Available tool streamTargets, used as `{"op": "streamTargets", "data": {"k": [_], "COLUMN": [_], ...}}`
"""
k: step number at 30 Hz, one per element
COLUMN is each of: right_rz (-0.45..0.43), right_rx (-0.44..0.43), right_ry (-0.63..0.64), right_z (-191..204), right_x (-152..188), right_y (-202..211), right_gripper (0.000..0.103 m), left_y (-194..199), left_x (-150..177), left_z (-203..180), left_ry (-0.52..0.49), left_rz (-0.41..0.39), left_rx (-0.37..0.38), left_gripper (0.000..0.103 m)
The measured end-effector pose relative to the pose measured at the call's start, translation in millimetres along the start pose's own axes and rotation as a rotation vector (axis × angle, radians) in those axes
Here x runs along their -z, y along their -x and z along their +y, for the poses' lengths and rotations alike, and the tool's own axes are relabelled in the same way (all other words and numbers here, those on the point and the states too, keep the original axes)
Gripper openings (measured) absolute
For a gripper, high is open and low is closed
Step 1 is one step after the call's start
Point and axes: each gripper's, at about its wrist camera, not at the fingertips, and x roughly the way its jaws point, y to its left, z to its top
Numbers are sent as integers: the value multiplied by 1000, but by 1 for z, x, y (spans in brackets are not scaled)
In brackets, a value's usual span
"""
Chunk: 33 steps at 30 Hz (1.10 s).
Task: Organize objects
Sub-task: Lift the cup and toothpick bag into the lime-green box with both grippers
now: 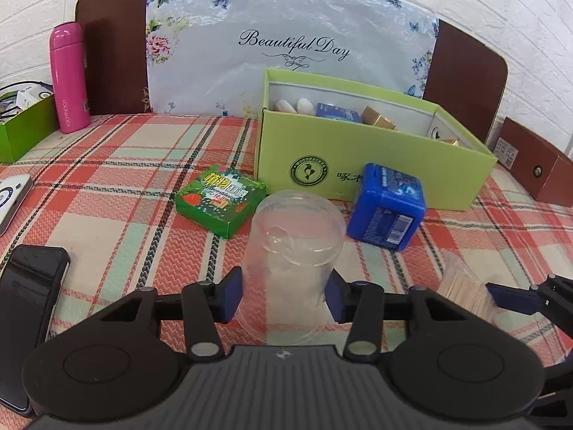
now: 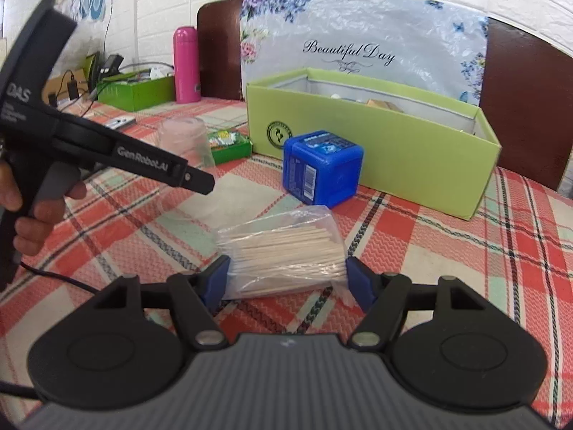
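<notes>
My left gripper is shut on a clear plastic cup, mouth toward the camera, held just above the plaid tablecloth. My right gripper has both pads against a clear bag of wooden toothpicks lying on the cloth. The bag also shows at the right in the left wrist view. A blue cube box and a flat green box lie in front of the open light-green box, which holds several small items.
A pink bottle and a green tray of cables stand at the back left. A black phone and a white device lie at the left. A brown box sits at the right. The left gripper's body crosses the right wrist view.
</notes>
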Motion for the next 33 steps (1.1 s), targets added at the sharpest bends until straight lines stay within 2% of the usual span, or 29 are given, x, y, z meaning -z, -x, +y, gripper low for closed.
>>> {"op": "streamTargets", "data": {"k": [4,9,14,22,30,33], "right_rz": [-59,-159,-244,-291,-289,-293], "right_rx": [1,46,129,228,284,299], "right_ry": [-13,-22,-35,-71,-86,-86], "right_z": [-5,-16,-32,-65,-90,-96], "right_x": [-7,-27,-49,-78,-101,-108], "right_y": [17,31,34,8,-35,-51], "right_gripper": [69,69,69,69,69,70], "left_y": [13,26,25,-14,-51,-64], "left_x": [-11,-41,-77,-130,-156,-159], "left_z": [-7,-15,-25,-37,-43,-45], "left_ry": [-9,17,27,26,0,-14], "left_rz": [-49,-131,-197,-198,-189,-191], "left_rx": [32,83,93,58,24,9], "left_gripper": [49,49,49,50,50,60]}}
